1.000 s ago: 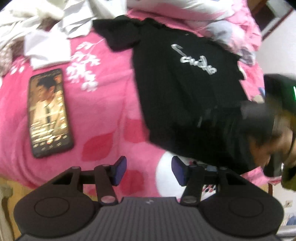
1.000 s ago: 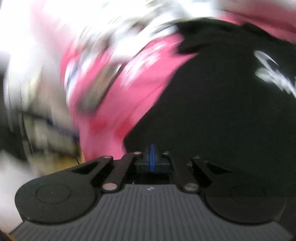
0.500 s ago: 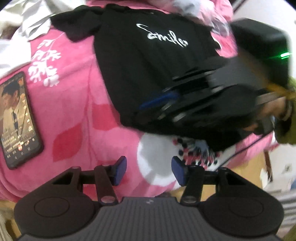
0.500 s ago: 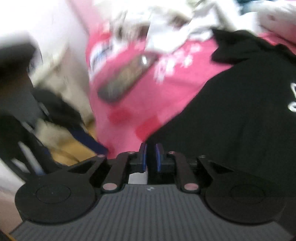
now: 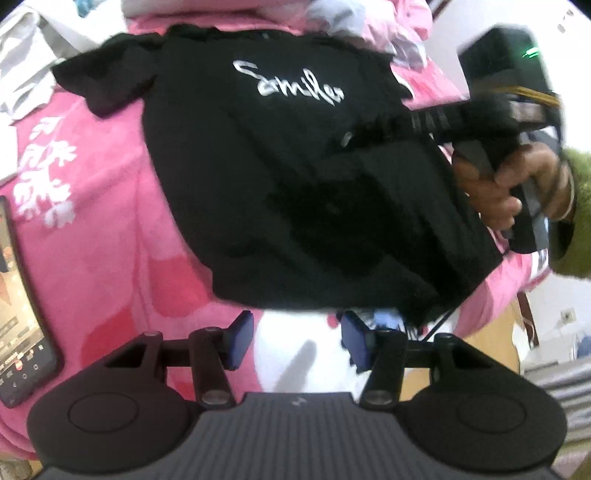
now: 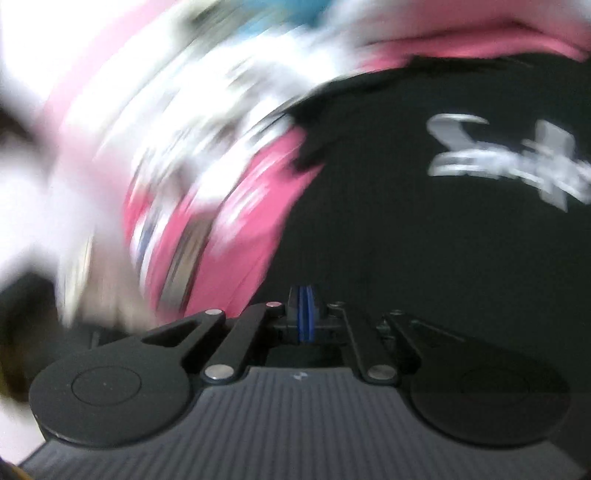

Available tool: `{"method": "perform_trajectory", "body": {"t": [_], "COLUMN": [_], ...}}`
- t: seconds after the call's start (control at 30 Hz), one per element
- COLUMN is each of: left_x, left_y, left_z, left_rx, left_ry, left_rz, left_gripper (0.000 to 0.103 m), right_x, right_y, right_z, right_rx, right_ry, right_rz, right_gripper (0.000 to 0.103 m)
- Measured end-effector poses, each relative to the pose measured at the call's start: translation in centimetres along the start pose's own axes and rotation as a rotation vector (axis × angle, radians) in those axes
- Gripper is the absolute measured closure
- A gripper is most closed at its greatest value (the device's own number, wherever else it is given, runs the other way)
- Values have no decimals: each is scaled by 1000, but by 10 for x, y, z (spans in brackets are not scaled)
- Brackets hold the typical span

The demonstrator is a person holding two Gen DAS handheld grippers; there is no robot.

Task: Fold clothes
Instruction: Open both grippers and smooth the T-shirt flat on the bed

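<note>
A black T-shirt (image 5: 258,184) with silver script lies front up on a pink floral blanket (image 5: 92,221). My left gripper (image 5: 297,336) is open and empty, hovering over a white patch of blanket just below the shirt's hem. My right gripper (image 5: 347,138), held by a hand (image 5: 498,184), reaches in from the right over the shirt's right side. Black cloth is bunched at its tip. In the blurred right wrist view its jaws (image 6: 306,314) are closing, the blue pads all but together over the black T-shirt (image 6: 443,258), pinching a thin fold.
A phone (image 5: 18,314) with a lit screen lies on the blanket at the far left. White garments (image 5: 22,74) are heaped at the upper left, and pink and pale bedding (image 5: 332,14) lies behind the shirt. The bed's edge and floor show at lower right.
The left gripper has come closer to the shirt's hem and rolled a little. The right gripper moved from the shirt's lower part to its right side, and its pads closed.
</note>
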State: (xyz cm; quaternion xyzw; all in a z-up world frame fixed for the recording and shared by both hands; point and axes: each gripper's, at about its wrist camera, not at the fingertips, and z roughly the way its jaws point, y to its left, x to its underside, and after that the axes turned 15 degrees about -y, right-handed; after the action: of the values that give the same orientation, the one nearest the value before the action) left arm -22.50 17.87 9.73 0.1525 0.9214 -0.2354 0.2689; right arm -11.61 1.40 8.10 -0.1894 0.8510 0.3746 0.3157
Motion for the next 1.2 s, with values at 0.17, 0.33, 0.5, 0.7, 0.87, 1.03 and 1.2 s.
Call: {"method": "perform_trajectory", "body": {"t": [0.17, 0.33, 0.5, 0.7, 0.87, 1.03, 1.2], "left_x": [8, 5, -4, -15, -31, -56, -80], "left_y": [-4, -3, -2, -3, -5, -4, 0], "left_z": [5, 6, 9, 20, 35, 47, 71], "left_rx": [3, 4, 15, 34, 54, 77, 96], "left_ry": [69, 49, 6, -33, -74, -139, -124], "left_rz": [53, 42, 21, -2, -40, -68, -34], "left_gripper": [50, 50, 50, 50, 52, 64, 72], "right_x": [38, 43, 9, 26, 30, 23, 33], "right_y": [70, 56, -53, -110, -107, -68, -17], "right_z": [45, 50, -12, -40, -57, -74, -56], "right_rx": [-122, -59, 10, 161, 236, 238, 221], "right_ry": [211, 217, -105, -181, -247, -230, -41], "right_rz": [-394, -386, 380, 572, 568, 321, -89], "right_gripper": [69, 100, 100, 95, 81, 81, 81]}}
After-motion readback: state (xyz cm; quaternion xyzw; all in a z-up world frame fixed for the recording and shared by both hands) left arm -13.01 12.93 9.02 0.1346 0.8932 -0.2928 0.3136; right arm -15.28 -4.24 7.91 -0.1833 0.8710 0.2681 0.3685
